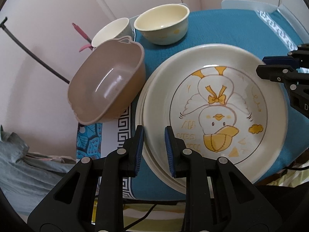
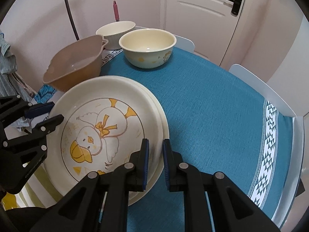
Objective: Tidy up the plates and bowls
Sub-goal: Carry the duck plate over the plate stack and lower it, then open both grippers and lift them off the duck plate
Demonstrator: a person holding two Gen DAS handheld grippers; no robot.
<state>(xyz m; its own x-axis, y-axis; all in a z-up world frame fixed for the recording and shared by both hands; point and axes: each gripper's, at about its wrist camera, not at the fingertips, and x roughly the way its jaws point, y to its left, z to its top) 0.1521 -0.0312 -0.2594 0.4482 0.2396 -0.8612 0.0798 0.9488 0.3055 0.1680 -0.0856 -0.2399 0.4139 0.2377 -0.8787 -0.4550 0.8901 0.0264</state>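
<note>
A stack of cream plates, the top one with a yellow duck drawing (image 1: 216, 108) (image 2: 104, 129), lies on the blue tablecloth. My left gripper (image 1: 154, 150) straddles the stack's rim on one side, jaws around the edge with a gap. My right gripper (image 2: 156, 164) straddles the opposite rim, jaws narrowly apart around the edge. A brown plastic bowl (image 1: 108, 83) (image 2: 75, 65) sits beside the plates. A cream bowl (image 1: 162, 25) (image 2: 147, 47) and a white bowl (image 1: 112, 31) (image 2: 115, 32) stand behind.
The table edge with white patterned trim (image 2: 270, 139) runs at the right. A white chair back (image 2: 260, 89) stands beyond it. A door (image 2: 202, 9) and pink wall lie behind. Grey cloth (image 1: 17, 164) hangs off the left.
</note>
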